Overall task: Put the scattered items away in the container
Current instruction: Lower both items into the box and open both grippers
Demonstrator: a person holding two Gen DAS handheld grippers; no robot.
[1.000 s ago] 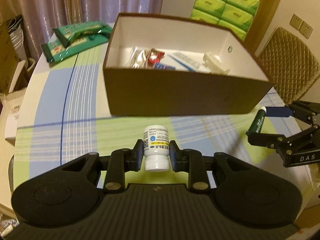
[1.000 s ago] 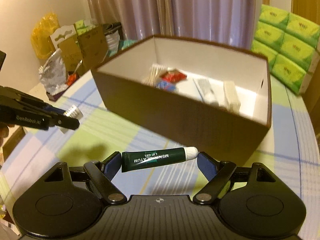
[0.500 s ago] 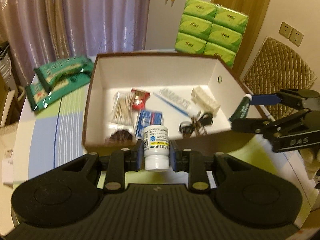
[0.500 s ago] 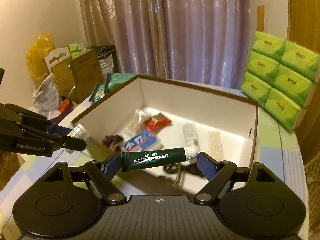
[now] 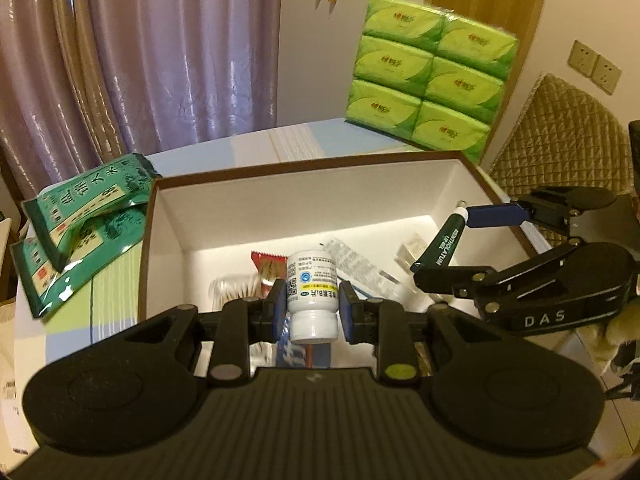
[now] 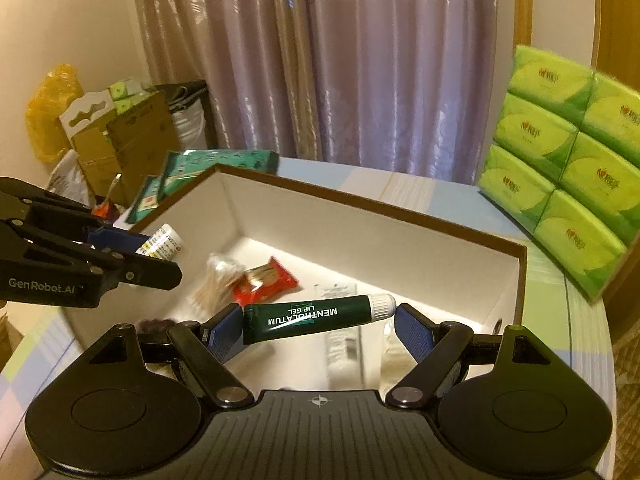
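A brown box with white inside [image 5: 280, 208] stands on the checked tablecloth. My left gripper [image 5: 313, 308] is shut on a white pill bottle [image 5: 312, 280], cap toward me, over the box's near left part. At the right of this view my right gripper [image 5: 450, 246] is shut on a dark green lip gel tube [image 5: 440, 242], gripped end to end over the box's right side. In the right wrist view the tube [image 6: 312, 318] lies crosswise between the right gripper's [image 6: 320, 322] blue pads above the box [image 6: 360, 236]. The left gripper [image 6: 148, 254] with the bottle [image 6: 162, 242] hangs at the left.
Cotton swabs [image 6: 212, 280], a red packet [image 6: 266, 278] and clear sachets [image 5: 360, 268] lie in the box. Green tissue packs [image 5: 428, 76] stand behind it, teal packets [image 5: 80, 224] lie to its left. A quilted chair [image 5: 560, 144] is at the right, cardboard boxes [image 6: 120, 136] beyond the table's left.
Both grippers have moved forward and slightly up, from in front of the box's near wall to over its open top, each holding the same item. The grips are unchanged.
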